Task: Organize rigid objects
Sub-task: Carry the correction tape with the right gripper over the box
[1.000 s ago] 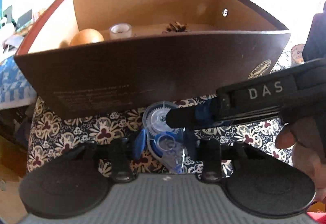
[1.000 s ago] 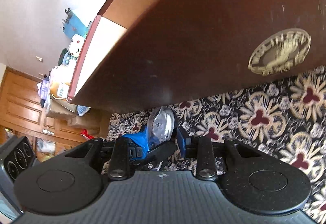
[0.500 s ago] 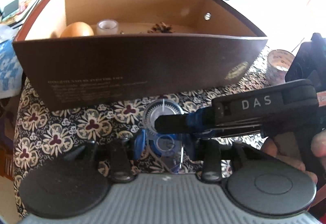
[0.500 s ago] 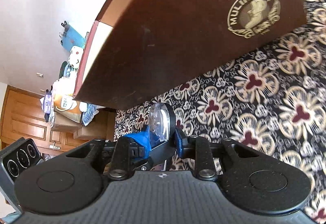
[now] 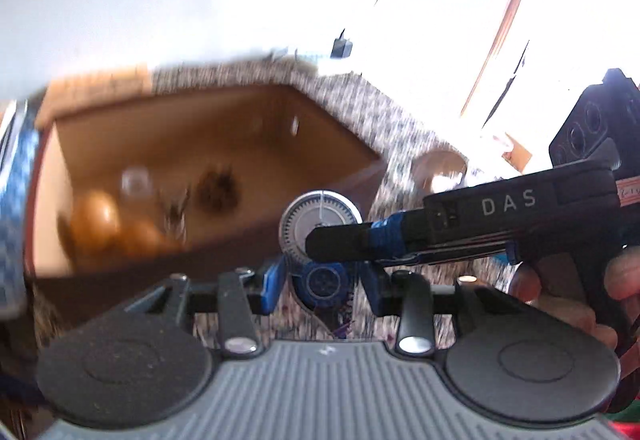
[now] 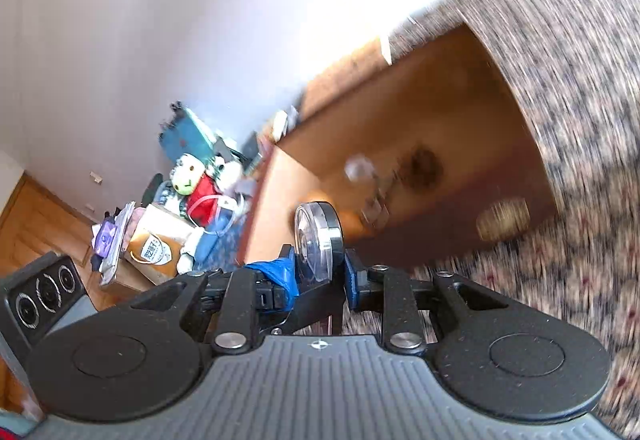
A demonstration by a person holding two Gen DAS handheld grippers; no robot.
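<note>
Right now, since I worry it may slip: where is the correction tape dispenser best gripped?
On the correction tape dispenser, clamp the two flat, parallel faces of its round wheel end, coming in edge-on, as the right gripper does; the curved rim gives the jaws no seat.

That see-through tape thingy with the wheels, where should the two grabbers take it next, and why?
Probably forward over the open brown box, then down. Both the left gripper and the right gripper pinch the correction tape dispenser, which hangs in the air before the box's near wall. Other small things already lie inside, so it likely belongs there too.
</note>
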